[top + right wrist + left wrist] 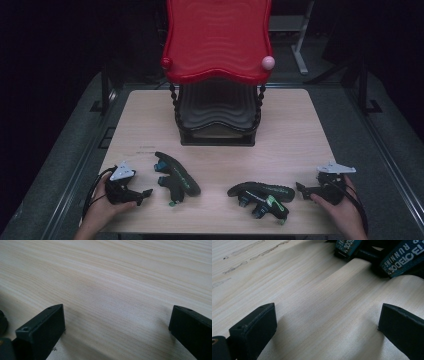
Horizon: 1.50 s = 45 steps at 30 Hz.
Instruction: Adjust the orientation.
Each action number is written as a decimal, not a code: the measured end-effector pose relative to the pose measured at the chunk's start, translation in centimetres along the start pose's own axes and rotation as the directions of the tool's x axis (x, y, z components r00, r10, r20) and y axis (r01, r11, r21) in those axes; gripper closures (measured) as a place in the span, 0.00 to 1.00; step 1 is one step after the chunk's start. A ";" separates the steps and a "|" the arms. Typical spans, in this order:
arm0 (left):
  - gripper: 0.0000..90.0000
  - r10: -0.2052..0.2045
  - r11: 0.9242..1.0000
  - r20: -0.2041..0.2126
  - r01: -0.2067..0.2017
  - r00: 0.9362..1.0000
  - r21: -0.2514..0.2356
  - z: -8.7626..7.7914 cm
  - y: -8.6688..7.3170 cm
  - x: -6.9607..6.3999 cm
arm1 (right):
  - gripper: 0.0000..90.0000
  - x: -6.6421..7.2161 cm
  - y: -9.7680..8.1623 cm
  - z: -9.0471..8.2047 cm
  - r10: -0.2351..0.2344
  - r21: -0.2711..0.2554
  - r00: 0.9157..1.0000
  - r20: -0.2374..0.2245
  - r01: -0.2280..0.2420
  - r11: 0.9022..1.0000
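Dark surroundings, unlit floor and stand legs behind; pale wood-grain table [290,130] in the middle of the high view. Item one: two-tier shoe rack at the table's far edge, with a glossy red wavy plastic upper tray [217,40] and a black wavy lower tray [216,107], joined by black beaded posts; a red knob [166,63] and a pink knob [268,62] sit at the upper tray's front corners. Item two: black sandal with teal straps [176,176], lying left of centre on the table, near side; its lettered straps appear at the top of the left gripper view [398,261]. Item three: black sandal with green and teal straps [262,195], lying right of centre, apart from the first. Item four: left tool [145,193], held in the left hand [102,207], resting low at the table, jaws spread wide, nothing between them, just beside the first sandal. Item five: right tool [301,188], held in the right hand [342,210], jaws likewise wide over bare wood, near the second sandal.
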<state>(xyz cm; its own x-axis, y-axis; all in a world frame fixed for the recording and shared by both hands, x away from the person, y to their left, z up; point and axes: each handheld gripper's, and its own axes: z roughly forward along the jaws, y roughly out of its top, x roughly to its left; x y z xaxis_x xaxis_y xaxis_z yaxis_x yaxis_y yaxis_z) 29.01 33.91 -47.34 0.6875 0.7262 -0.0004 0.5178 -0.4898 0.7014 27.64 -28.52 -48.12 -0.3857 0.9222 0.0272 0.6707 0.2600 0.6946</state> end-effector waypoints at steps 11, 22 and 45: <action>0.06 0.031 0.999 0.030 -0.031 0.999 -0.014 -0.2 -0.1 0.0 | 0.00 0.0 0.0 0.0 0.001 0.000 1.000 0.000 -0.001 1.000; 0.44 0.078 0.997 0.111 -0.075 0.991 -0.031 -1.1 0.1 -0.4 | 0.00 0.0 0.0 0.0 0.002 0.000 1.000 0.001 -0.002 1.000; 0.63 0.206 0.974 0.193 -0.181 0.959 -0.138 0.0 3.0 -2.9 | 0.00 0.0 0.0 0.0 0.002 0.000 1.000 0.001 -0.002 1.000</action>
<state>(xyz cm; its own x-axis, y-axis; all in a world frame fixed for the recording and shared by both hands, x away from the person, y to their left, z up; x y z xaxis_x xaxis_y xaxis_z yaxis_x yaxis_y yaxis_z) 28.59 30.35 -45.29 0.8643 0.5030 0.0063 0.3095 -0.5417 0.7815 27.60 -28.53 -48.12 -0.3833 0.9232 0.0280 0.6716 0.2578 0.6946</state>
